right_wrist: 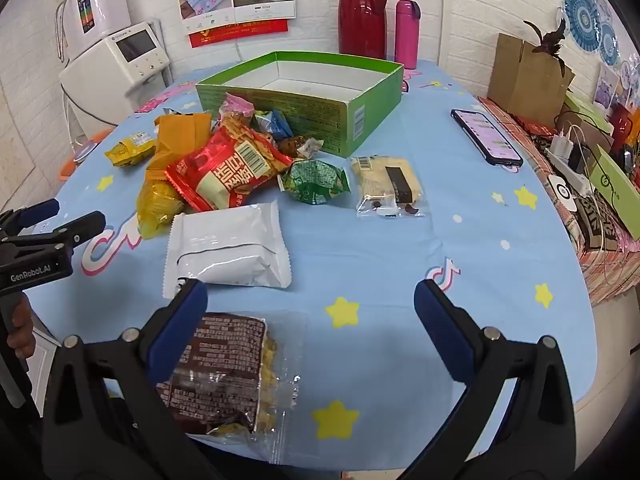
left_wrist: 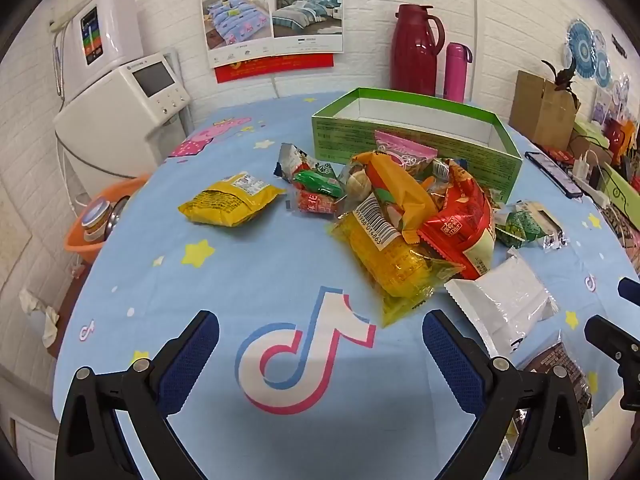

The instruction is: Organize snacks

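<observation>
Both grippers hang over a round desk [left_wrist: 168, 280] covered in a light blue cloth printed with stars and music-note logos. The left gripper [left_wrist: 320, 336] has its jaws spread wide with only bare cloth between them; nothing is held. Ahead of these jaws and a little to the right lies the heap of snacks [left_wrist: 408, 216]: a clear yellow packet nearest, an orange one and a red one [left_wrist: 460, 224] piled behind it. Farther ahead to the left, apart from the heap, sits a lone yellow bag [left_wrist: 230, 202]. Beyond the heap stands the open green box [left_wrist: 416, 140], its white inside showing.

The right gripper [right_wrist: 310, 308] is likewise spread wide and grips nothing. A brown packet [right_wrist: 224, 372] with a clear edge lies beside and partly under its left finger. Just ahead of that finger rests a white pouch [right_wrist: 228, 246]. Farther ahead are a green wrapper [right_wrist: 316, 182] and a pale biscuit pack [right_wrist: 386, 182], with the green box beyond them. A phone [right_wrist: 486, 138] lies far ahead to the right.
</observation>
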A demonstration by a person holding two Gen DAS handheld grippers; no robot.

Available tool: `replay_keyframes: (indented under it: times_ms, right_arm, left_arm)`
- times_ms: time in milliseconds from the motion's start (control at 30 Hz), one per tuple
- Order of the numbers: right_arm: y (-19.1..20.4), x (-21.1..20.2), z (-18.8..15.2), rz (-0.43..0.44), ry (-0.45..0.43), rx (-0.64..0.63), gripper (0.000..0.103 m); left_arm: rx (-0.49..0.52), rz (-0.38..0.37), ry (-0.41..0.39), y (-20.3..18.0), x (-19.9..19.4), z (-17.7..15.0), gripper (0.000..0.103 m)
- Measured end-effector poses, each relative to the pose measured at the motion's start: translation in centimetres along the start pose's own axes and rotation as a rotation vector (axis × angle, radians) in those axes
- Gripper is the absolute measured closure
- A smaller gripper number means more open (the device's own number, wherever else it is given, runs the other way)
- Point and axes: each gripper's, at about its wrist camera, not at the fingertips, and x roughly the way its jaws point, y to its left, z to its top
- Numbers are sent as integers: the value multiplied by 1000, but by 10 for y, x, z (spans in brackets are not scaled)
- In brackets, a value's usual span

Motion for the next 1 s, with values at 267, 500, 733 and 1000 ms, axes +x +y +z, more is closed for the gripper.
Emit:
replay_keyframes:
  times_ms: [267,500,733,1000]
  right_arm:
    - [4,-1,-3,-3,0,0,0]
    - [4,0,-2,0,3,-1,0]
    - [4,-1,-3,-1,3,-2,0]
    - [4,-1,-3,-2,2,-2,0]
  left_arm:
    - [-1,0,-1,0,0,0,0]
    - [0,-2,-1,0,0,0,0]
    - [3,-3,-2,-3,-1,0,0]
    - [4,-5,-2,-6,-1,0,0]
